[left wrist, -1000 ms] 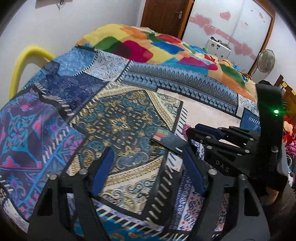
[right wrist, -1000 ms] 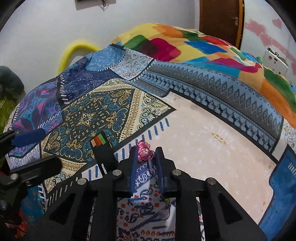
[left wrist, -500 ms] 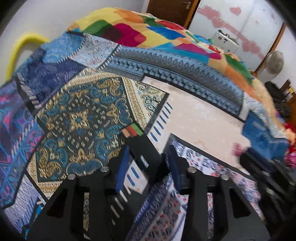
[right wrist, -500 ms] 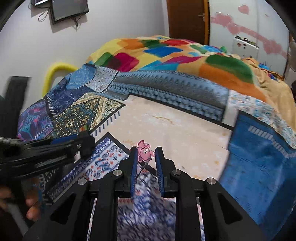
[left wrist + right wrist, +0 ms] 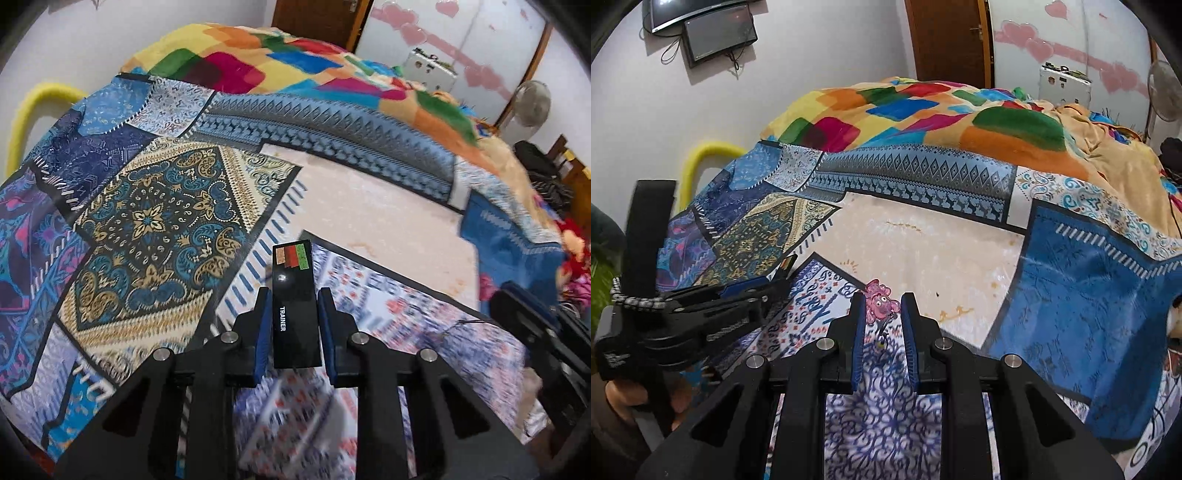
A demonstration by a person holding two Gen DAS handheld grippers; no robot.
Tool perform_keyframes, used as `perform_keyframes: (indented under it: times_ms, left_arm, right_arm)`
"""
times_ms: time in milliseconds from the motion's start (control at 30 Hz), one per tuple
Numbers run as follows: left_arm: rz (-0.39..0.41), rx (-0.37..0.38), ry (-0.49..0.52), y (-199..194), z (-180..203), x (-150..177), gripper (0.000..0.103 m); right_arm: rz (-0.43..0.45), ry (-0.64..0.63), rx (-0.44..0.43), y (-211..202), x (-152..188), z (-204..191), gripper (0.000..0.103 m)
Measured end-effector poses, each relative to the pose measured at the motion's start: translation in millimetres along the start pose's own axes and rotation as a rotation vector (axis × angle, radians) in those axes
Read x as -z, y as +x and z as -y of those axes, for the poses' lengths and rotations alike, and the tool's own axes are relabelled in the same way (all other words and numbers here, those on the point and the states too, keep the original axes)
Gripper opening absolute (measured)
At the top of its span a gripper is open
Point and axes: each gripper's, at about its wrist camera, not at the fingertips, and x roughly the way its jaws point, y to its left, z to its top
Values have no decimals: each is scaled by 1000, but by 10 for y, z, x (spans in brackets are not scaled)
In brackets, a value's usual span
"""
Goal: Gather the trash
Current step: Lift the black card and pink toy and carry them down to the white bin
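Left wrist view: yellow rail [image 5: 26,110] upper left, patchwork bedspread [image 5: 147,221] filling the frame, colour-block blanket [image 5: 240,62] upper centre, door [image 5: 314,18] and fan [image 5: 532,107] upper right. Left gripper [image 5: 291,306] at lower centre has just been closing; its jaws are narrow, pressing a black card [image 5: 295,314] between them. Right wrist view: wall screen [image 5: 701,26] upper left. Right gripper [image 5: 882,310] at lower centre is nearly closed, clamped on a pink charm [image 5: 881,301] above the bedspread.
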Motion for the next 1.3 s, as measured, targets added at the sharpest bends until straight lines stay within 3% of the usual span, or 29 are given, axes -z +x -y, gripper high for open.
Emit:
perform_keyframes:
  times_ms: [300, 367, 467, 633, 767, 833, 867, 900, 967, 1100, 1133, 1200, 1300]
  left_arm:
    - [103, 44, 66, -1081, 147, 52, 24]
    - [131, 42, 89, -1344, 179, 91, 24]
    - [177, 24, 123, -1751, 207, 190, 24]
    - [210, -12, 145, -2170, 135, 366, 24]
    - [215, -21, 130, -2350, -7, 490, 24]
    - [219, -25, 120, -2409, -82, 535, 24]
    - [222, -28, 114, -2430, -129, 553, 24]
    - [226, -33, 110, -2439, -167, 561, 24]
    - [234, -35, 97, -2429, -261, 572, 24]
    - [235, -32, 52, -2314, -451, 574, 24]
    - [236, -29, 39, -2261, -507, 572, 24]
    - [235, -28, 23, -2163, -590, 578, 24]
    - [228, -27, 4, -2003, -694, 577, 24]
  right_arm:
    - [41, -4, -5, -595, -78, -246, 17]
    - [49, -14, -10, -791, -121, -355, 2]
    - [71, -33, -14, -1062, -147, -537, 2]
    - [77, -66, 25, -1188, -107, -737, 2]
    - [28, -44, -8, -1130, -50, -693, 3]
    - [-15, -25, -38, -1068, -23, -652, 9]
    - [-38, -16, -51, -1014, -10, -638, 20]
    - [-59, -8, -58, -939, 4, -617, 40]
    - [-56, -6, -37, -830, 40, -591, 56]
    - [-68, -35, 26, -599, 99, -601, 56]
    - [-93, -24, 30, -351, 141, -551, 56]
    - [-102, -16, 25, -284, 157, -535, 56]
    - [-141, 13, 14, 130, 187, -455, 56]
